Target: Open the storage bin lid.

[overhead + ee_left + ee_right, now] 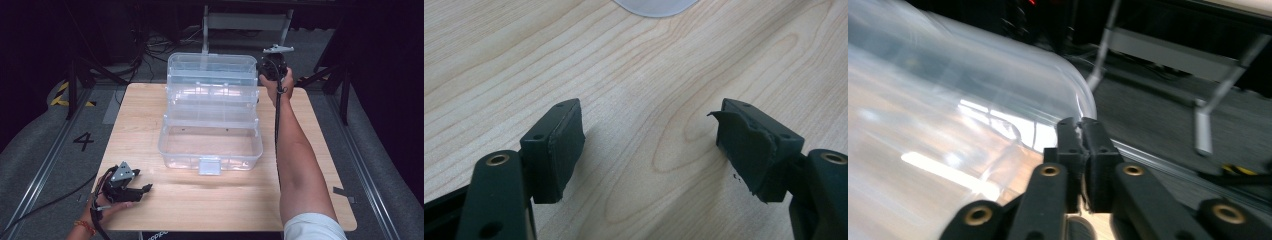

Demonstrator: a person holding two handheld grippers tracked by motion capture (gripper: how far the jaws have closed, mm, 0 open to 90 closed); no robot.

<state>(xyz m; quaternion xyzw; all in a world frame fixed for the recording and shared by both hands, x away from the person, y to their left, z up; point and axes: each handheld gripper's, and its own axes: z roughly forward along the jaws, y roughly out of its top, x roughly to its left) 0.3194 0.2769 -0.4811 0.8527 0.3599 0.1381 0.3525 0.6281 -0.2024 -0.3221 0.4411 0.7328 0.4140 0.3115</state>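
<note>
A clear plastic tiered storage box [185, 159] stands open in the middle of the wooden table [310, 145], its trays stepped back and its lid [210, 62] raised at the far side. My right gripper [263, 67] is up at the lid's far right corner. In the right gripper view its jaws [1080, 125] are pressed together on the lid's curved rim [1068, 75]. My left gripper [143, 191] lies low over the table's front left, held in a hand. Its jaws [651, 117] stand wide open over bare wood with nothing between them.
The box's front latch [209, 166] hangs down over the table, and its rounded edge [655, 6] shows at the top of the left gripper view. Dark floor with cables, stand legs [80, 75] and a metal frame [247, 22] surrounds the table.
</note>
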